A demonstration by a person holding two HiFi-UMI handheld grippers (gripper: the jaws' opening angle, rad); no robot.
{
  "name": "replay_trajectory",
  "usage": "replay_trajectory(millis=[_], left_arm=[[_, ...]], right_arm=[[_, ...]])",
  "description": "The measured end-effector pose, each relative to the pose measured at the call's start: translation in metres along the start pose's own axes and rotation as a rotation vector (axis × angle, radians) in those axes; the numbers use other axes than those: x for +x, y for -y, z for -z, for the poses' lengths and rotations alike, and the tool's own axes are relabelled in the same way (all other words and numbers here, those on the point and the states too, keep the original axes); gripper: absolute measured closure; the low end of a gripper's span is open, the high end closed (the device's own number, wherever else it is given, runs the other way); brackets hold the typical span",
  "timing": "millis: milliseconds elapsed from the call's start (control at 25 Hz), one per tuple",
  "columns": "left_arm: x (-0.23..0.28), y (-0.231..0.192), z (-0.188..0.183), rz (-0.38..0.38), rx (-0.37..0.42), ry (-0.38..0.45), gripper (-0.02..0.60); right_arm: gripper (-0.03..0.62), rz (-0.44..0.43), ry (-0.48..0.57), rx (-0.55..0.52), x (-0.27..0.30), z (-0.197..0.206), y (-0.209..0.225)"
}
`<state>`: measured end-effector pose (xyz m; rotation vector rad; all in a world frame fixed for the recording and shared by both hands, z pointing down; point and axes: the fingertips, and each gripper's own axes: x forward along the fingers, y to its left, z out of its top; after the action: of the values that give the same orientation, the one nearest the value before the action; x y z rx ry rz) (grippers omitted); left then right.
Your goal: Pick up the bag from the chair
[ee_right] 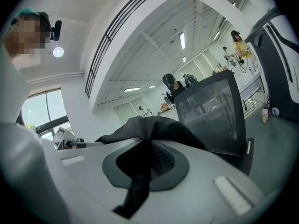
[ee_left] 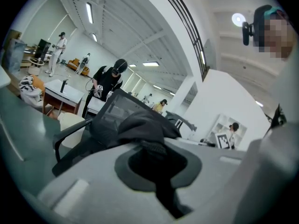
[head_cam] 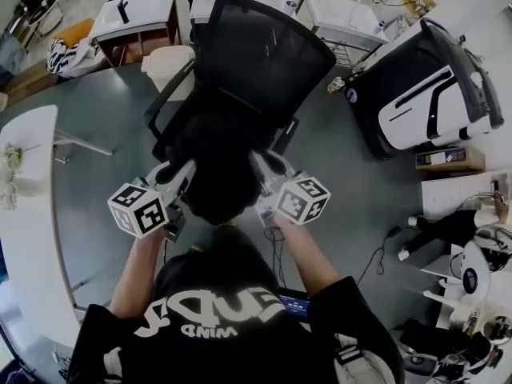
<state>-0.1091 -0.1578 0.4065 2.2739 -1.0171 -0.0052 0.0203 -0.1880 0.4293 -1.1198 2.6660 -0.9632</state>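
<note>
Both sets of fingers are pinched tight on the black bag [head_cam: 214, 178]. L gripper [ee_left: 150, 148] nips a fold of its fabric, R gripper [ee_right: 144, 149] a strap-like strip. One grip per side, so the weight hangs even btwn them w/o sagging or swinging. The bag sits bunched btwn the two, in front of the chair [head_cam: 260, 54] back, over the seat. It's prob. lifted clear, tho the seat itself is hidden under it.

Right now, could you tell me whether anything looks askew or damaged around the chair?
Nothing stands out: the black fabric bag is pinched by the left gripper and right gripper, over the upright black mesh office chair.
</note>
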Motion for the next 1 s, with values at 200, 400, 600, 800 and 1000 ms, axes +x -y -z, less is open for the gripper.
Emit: replay_trajectory(millis=[200,400,600,800,1000], left_arm=[[-0.043,0.03,0.031,0.04,0.015,-0.027,0.568],[-0.102,0.052,0.061,0.083,0.044,-0.037,0.568],[-0.151,0.076,0.085,0.112,0.09,-0.048,0.568],[-0.191,0.106,0.11,0.136,0.105,-0.073,0.568],[-0.216,0.141,0.138,0.124,0.103,-0.08,0.568]], right_arm=[[0.588,0.024,0.024,0.009,-0.04,0.028,-0.04],[0.586,0.066,0.044,0.005,-0.078,0.067,-0.092],[0.586,0.095,0.067,0.008,-0.116,0.101,-0.137],[0.586,0.125,0.071,0.019,-0.153,0.127,-0.173],[0.586,0.125,0.037,0.006,-0.196,0.141,-0.197]])
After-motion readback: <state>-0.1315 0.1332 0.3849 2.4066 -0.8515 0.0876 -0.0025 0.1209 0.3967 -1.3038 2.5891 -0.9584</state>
